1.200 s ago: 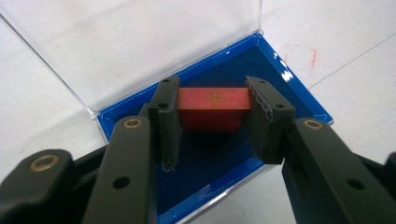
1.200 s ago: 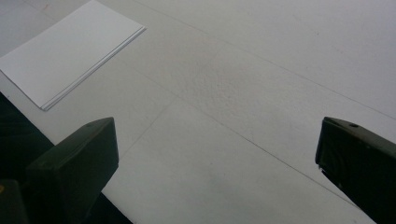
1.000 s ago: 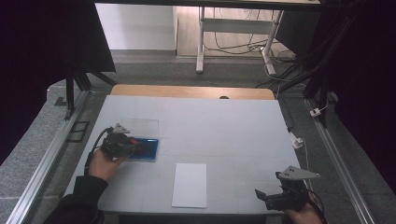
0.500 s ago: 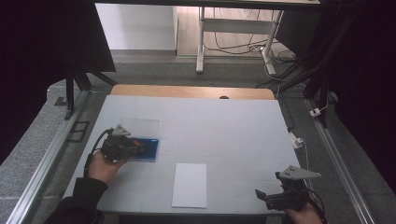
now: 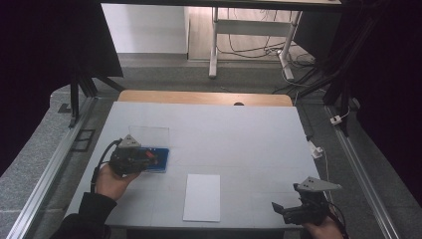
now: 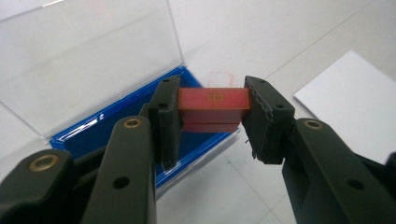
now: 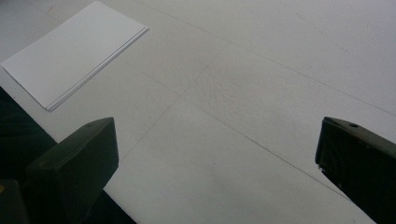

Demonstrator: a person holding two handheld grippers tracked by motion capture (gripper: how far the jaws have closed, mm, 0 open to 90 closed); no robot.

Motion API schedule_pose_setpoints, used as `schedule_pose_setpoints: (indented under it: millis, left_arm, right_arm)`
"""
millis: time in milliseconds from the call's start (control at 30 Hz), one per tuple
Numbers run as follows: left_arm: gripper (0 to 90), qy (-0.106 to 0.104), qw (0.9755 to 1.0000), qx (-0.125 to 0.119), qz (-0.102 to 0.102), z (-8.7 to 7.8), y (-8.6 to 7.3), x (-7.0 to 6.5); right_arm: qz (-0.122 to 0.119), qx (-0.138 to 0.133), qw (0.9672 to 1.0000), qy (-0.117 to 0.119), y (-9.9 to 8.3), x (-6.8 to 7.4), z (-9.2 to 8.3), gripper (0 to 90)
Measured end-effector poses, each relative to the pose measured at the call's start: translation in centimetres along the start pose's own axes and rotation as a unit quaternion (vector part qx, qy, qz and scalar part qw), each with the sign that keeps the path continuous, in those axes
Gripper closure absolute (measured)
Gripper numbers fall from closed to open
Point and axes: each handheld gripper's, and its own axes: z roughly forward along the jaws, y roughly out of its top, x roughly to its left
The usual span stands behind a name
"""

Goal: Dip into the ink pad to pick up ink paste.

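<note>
We work on a white table with faint seams across its top, its far edge backed by a strip of bare wood. Grey carpeted floor lies on both sides, with metal rails running along the table's left and right. Beyond the wood strip, at twelve o'clock, stands a white frame leg with loose cables on the floor; the rest of the room falls into darkness.

At nine o'clock on the table sits a blue case with its clear lid swung open and leaning back toward twelve o'clock. Our left gripper hovers over the case's near edge, its jaws pinching a red block from both sides; the block is lifted clear of the blue tray, just above its right end. In the high view the same gripper lies level, pointing toward three o'clock, our left hand beneath it.

A white sheet stack lies flat at six o'clock, between the two grippers and touching neither. Nothing stands between it and the case.

Our right gripper waits at five o'clock near the table's front edge, jaws spread wide over bare tabletop, with the sheets toward ten o'clock in its own view.
</note>
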Motion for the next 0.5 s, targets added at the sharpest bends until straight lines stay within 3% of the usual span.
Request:
schedule_pose_setpoints:
  millis: [500]
  left_arm:
    - [58.0,-0.032,0.9991,-0.009,0.025,-0.3,1.1,-2.6]
  right_arm:
    - [0.001,0.0,1.0,0.0,0.0,0.0,0.0,0.0]
